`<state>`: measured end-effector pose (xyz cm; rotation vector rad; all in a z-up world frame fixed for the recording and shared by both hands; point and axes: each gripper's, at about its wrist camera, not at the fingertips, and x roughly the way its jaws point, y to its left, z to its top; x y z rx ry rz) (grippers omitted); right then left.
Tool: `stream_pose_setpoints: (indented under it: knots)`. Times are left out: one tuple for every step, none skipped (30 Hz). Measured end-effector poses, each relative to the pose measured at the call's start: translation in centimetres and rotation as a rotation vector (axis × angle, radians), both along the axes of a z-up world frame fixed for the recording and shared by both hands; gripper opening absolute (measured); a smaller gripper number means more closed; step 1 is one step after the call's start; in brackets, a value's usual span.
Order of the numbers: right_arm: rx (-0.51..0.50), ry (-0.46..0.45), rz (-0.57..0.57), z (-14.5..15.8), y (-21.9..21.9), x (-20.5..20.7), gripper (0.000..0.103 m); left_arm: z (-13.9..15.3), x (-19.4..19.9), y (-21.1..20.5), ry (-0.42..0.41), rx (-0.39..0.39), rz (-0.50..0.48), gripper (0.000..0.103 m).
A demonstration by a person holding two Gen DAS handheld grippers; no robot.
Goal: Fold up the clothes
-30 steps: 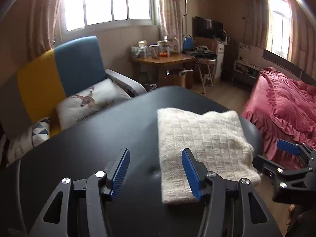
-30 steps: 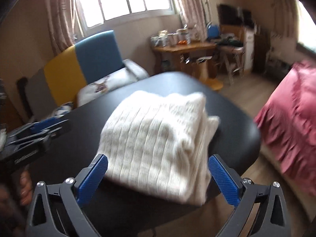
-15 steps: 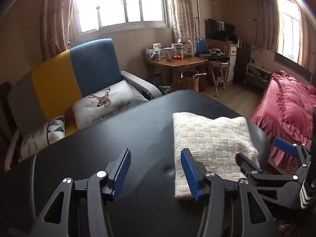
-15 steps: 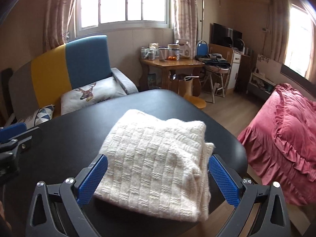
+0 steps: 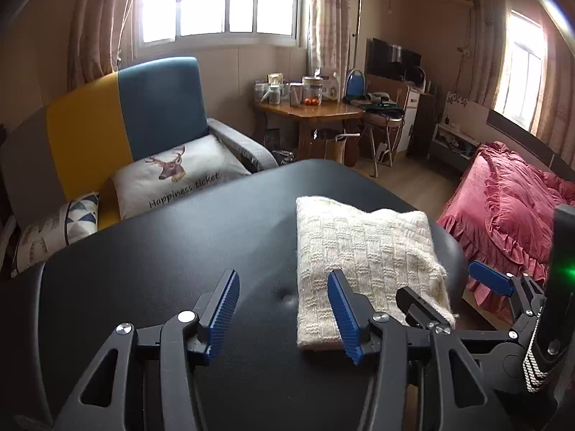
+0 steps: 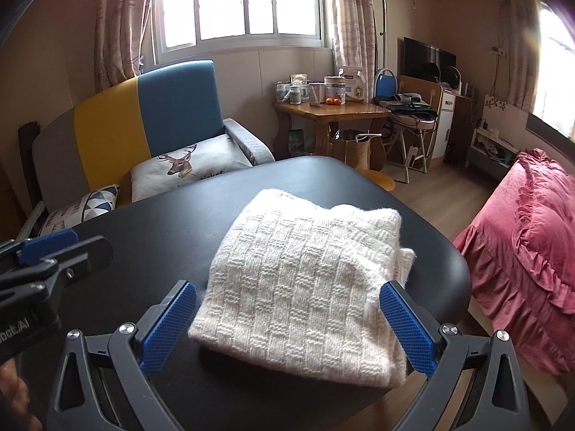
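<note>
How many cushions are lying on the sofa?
2: the deer cushion lies on the sofa seat, and the triangle-patterned cushion leans beside it, nearer the camera. Others may be hidden behind the table.

One folded cream knitted sweater (image 6: 305,280) is counted on one black surface (image 6: 172,222). Two tools are seen, left tool (image 5: 284,310) and right tool (image 6: 287,327). Two cushions are counted on one sofa (image 5: 107,125): a deer cushion (image 5: 179,176) and a triangle-patterned cushion (image 5: 61,226). One pink-covered bed (image 6: 532,237) is seen.

A lived-in bedroom at home: a pink-covered bed (image 6: 528,244) at right, a cushioned armchair (image 6: 172,118) upper left, a cluttered wooden table (image 6: 330,111) under curtained windows (image 6: 240,3).
</note>
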<state>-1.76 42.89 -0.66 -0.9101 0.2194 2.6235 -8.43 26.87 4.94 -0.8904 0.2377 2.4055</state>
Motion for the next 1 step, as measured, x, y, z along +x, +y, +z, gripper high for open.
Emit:
stream_pose_setpoints:
  knots:
    - [0.001,-0.001,0.000,-0.03,-0.12,0.04,0.103,0.04,0.14,-0.02,0.009,-0.004,-0.001,0.052]
